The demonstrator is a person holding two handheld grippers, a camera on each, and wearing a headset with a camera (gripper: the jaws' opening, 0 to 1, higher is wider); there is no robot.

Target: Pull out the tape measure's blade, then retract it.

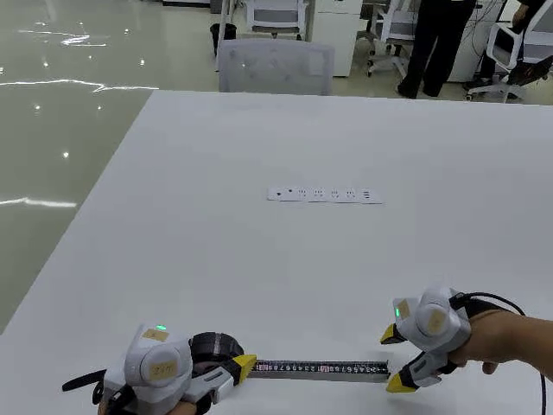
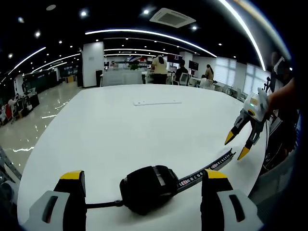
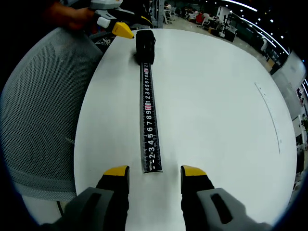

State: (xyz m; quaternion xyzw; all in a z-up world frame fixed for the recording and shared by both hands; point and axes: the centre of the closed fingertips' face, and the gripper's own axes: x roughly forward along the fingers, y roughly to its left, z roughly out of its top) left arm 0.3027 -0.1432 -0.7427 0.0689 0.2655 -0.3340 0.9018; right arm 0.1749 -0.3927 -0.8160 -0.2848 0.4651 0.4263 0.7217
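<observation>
The black tape measure case (image 1: 212, 347) lies on the white table (image 1: 285, 268) near its front edge. Its blade (image 1: 320, 371) is drawn out flat to the right, numbers up. My left gripper (image 1: 235, 372) is open, its jaws standing wide on either side of the case (image 2: 149, 185) without touching it. My right gripper (image 1: 395, 359) is open at the blade's free end. In the right gripper view the blade tip (image 3: 152, 167) sits between the yellow fingertips, apart from both, and the blade (image 3: 148, 115) runs away to the case (image 3: 145, 45).
A white power strip (image 1: 324, 194) lies flat at mid-table. A grey chair (image 1: 275, 67) stands at the far edge, with a person (image 1: 436, 43) behind it. A mesh chair back (image 3: 43, 110) sits close to the front edge by my right gripper.
</observation>
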